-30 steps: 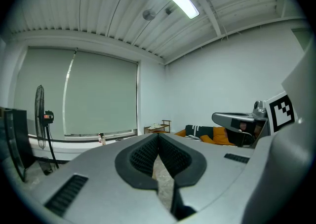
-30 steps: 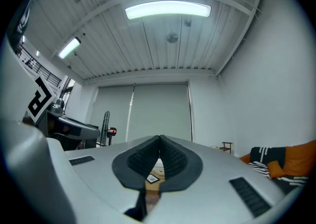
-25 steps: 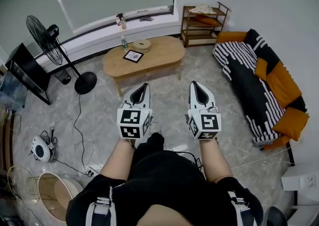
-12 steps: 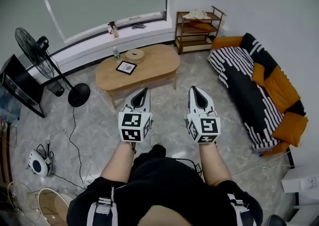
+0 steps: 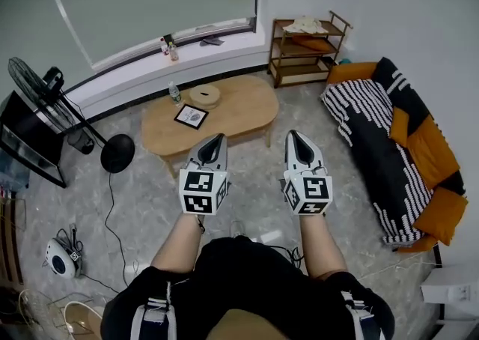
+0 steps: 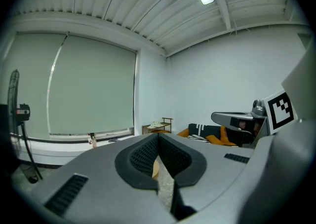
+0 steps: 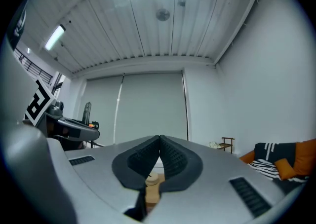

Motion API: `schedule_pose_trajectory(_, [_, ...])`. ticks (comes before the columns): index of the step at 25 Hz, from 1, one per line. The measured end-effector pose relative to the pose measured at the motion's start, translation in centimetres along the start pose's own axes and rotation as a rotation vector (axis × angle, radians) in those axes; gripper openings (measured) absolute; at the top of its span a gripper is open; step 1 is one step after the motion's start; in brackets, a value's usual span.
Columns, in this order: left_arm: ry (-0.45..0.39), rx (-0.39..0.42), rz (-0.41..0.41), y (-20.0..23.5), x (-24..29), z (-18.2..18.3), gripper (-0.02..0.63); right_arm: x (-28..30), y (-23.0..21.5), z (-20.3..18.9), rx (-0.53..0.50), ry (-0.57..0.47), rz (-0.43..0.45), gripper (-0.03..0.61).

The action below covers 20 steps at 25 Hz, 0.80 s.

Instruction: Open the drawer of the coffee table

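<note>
Coffee table (image 5: 241,108), an oval one of light wood, is seen in the head view standing on the pale marbled floor (image 5: 254,181) ahead of both grippers and well apart from them; its drawer cannot be made out from this angle. A small framed picture (image 5: 191,115), a round woven piece (image 5: 204,95) and a small bottle (image 5: 174,92) are set on its top, toward the left end.

The left gripper (image 5: 218,137) and the right gripper (image 5: 293,135) are held side by side above the floor, both pointed toward the table. In the left gripper view the ribbed black pads (image 6: 142,157) are shown pressed together at the tip with nothing between them, and a sliver of the tabletop is glimpsed through the gap below. The same is shown in the right gripper view: the jaws are closed and empty, with the table and the round piece seen through the lower gap.

A black pedestal fan (image 5: 37,90) is placed to the table's left. A wooden shelf rack (image 5: 305,50) is set against the wall behind the table's right end, and a black sofa (image 5: 374,132) with orange cushions along the right wall. Small bottles are lined up on the window ledge (image 5: 217,37).
</note>
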<state>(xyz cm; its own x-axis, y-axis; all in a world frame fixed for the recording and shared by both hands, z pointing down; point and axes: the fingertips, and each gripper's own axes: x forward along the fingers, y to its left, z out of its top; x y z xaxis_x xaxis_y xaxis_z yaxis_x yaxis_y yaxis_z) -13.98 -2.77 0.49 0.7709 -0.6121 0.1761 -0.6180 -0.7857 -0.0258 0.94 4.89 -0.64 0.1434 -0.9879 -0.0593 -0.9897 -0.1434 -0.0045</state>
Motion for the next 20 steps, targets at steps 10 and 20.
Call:
schedule_pose_trajectory(10, [0.042, -0.001, -0.086, 6.8, 10.7, -1.4, 0.020, 12.2, -2.3, -1.9, -0.017, 0.055, -0.064, 0.015])
schedule_pose_trajectory(20, [0.049, -0.027, -0.090, 8.9, 16.2, -1.3, 0.021, 17.5, -4.3, -3.2, -0.034, 0.093, -0.059, 0.015])
